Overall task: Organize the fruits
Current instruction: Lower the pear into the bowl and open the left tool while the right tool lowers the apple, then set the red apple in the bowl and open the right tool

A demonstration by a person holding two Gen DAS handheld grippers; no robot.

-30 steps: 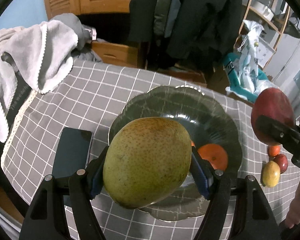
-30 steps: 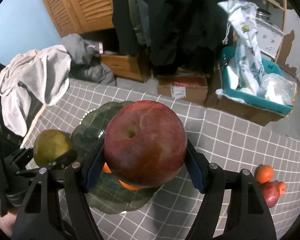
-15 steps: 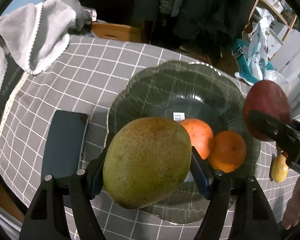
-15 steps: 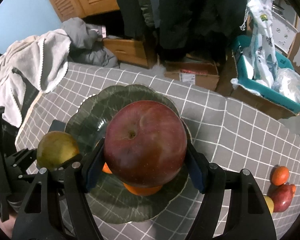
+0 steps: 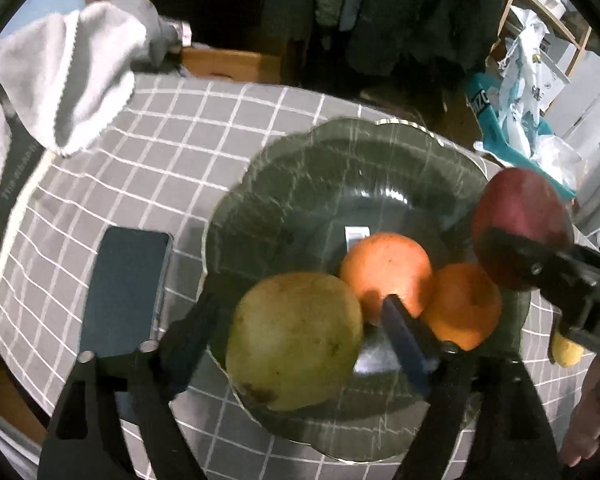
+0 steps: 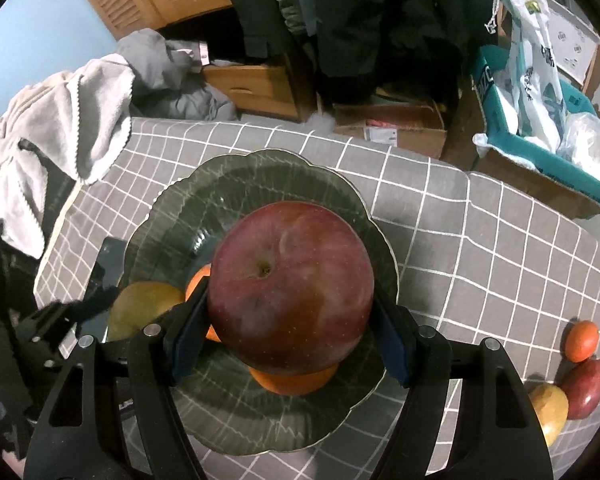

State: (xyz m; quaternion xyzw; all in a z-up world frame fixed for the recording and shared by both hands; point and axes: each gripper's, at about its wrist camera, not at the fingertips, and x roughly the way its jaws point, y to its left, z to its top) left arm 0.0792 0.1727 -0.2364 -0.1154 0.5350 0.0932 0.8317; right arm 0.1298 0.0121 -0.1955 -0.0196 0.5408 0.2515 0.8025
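- My left view is soft all over; the pear (image 5: 294, 340) and the gridded cloth (image 5: 172, 160) smear with motion blur.
- My right view is sharper: the apple (image 6: 290, 286) shows crisp speckles and a dull sheen.
- Light is dim and indoor, from above; glare streaks the plate (image 5: 340, 168).
- Both views bend hard at the edges and go black in the corners.
- The hanging clothes (image 6: 360, 12) are nearly black.
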